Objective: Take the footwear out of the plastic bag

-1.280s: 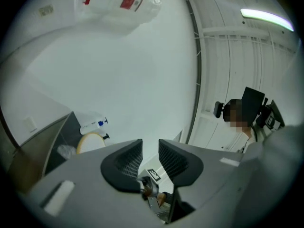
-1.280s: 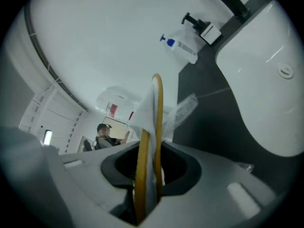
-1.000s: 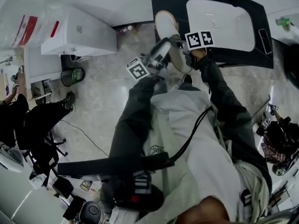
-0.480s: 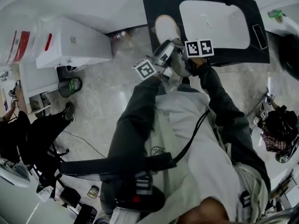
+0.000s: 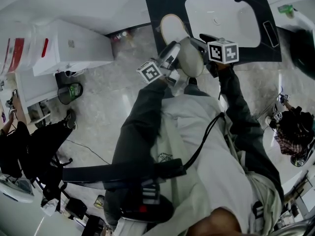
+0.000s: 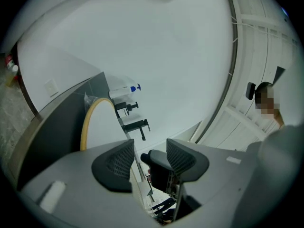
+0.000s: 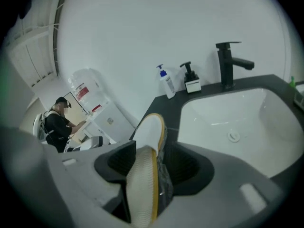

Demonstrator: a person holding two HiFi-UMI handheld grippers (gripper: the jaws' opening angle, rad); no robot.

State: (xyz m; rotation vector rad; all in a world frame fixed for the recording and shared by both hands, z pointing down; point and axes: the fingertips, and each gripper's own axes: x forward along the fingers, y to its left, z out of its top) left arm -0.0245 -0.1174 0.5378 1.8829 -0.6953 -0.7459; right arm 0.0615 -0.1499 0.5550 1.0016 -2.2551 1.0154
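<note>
One white slipper with a yellow rim (image 5: 173,27) lies on the dark counter (image 5: 155,9); the left gripper view shows it too (image 6: 97,127). A second slipper (image 5: 191,57) hangs over the counter's front edge between my two grippers. In the right gripper view its pale ribbed sole (image 7: 140,189) stands between the jaws of my right gripper (image 7: 152,163), with crinkled clear plastic bag (image 7: 165,184) on its right side. Those jaws are opening; the slipper leans on the left pad. My left gripper (image 6: 149,160) is open and holds nothing.
A white sink (image 5: 221,18) is set in the counter, with a black faucet (image 7: 228,63) and two pump bottles (image 7: 166,82) behind it. A white cabinet (image 5: 69,45) and a bin (image 5: 69,92) stand to the left. A person (image 7: 59,122) works there.
My right gripper has shifted right and its marker cube has turned. The slipper between the grippers has swung round and shows more of its face. The left gripper has hardly moved.
</note>
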